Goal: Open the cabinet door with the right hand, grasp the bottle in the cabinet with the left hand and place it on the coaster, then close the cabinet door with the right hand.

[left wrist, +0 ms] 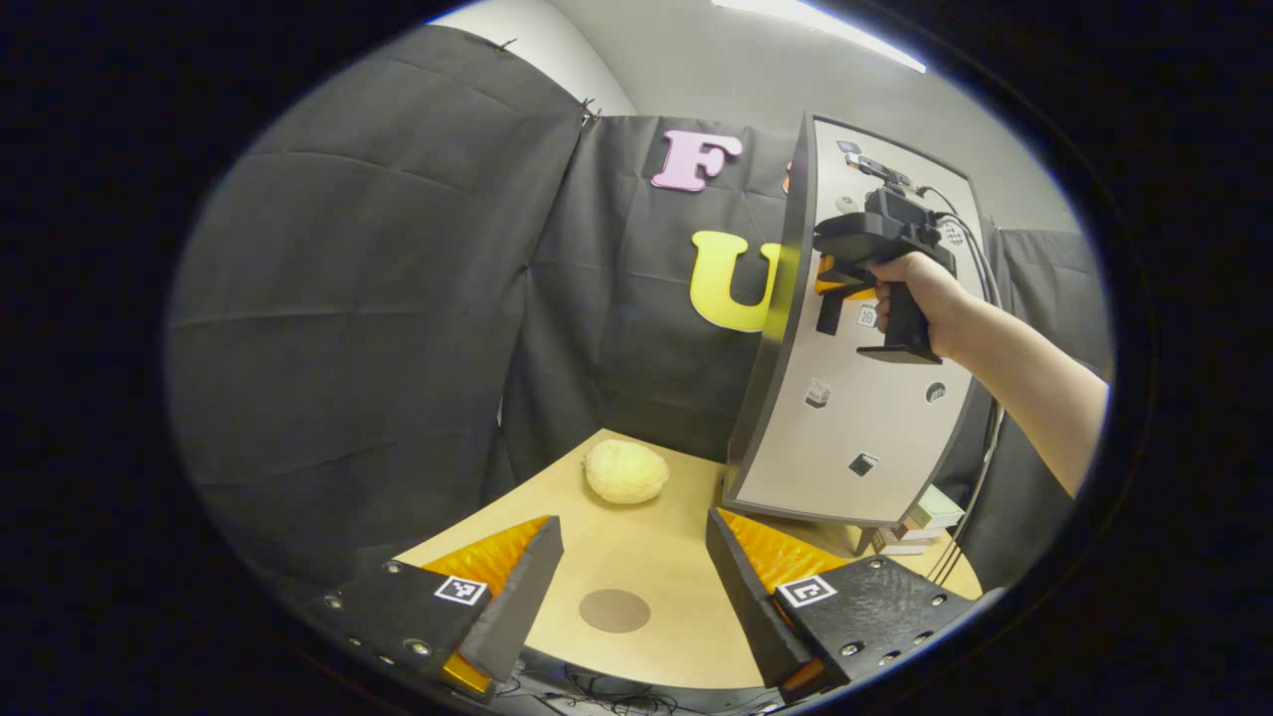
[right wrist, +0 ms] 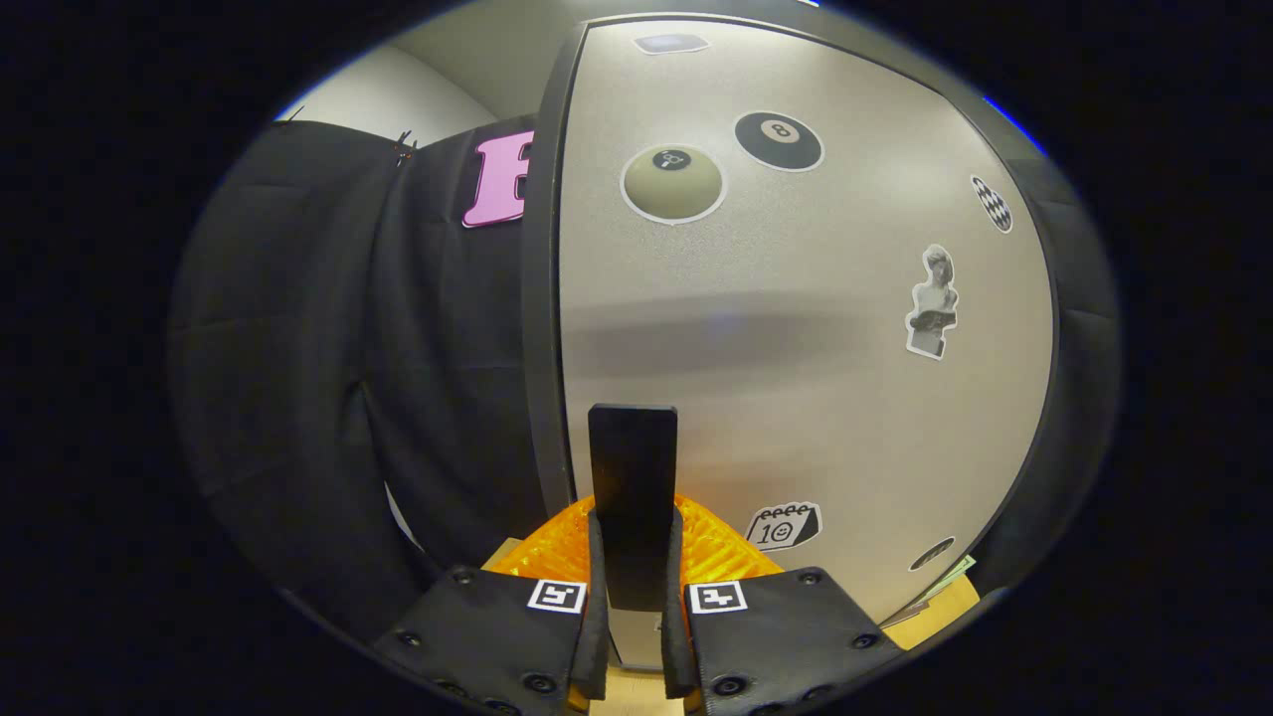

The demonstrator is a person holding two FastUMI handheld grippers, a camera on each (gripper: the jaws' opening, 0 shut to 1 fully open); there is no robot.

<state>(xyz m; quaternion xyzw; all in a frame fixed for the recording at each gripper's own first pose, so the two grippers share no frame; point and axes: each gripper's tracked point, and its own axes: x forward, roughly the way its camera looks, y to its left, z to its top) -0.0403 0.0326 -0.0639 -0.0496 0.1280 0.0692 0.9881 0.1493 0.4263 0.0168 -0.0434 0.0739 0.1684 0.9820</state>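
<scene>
Right claw (right wrist: 634,597), lower centre, clamped on door handle (right wrist: 633,497) to swing door (right wrist: 796,328) | Left claw (left wrist: 627,587) wide open, empty, low over bench (left wrist: 636,537), waiting | coaster (left wrist: 615,610) between its fingers | bottle unseen, judged behind door.

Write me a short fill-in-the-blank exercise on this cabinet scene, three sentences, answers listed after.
1. The right gripper is shut on the cabinet door's black ____.
2. The left gripper hangs over the table with its jaws ____.
3. On the table between the left gripper's fingers lies the round, flat ____.

Answers: handle; open; coaster
</scene>
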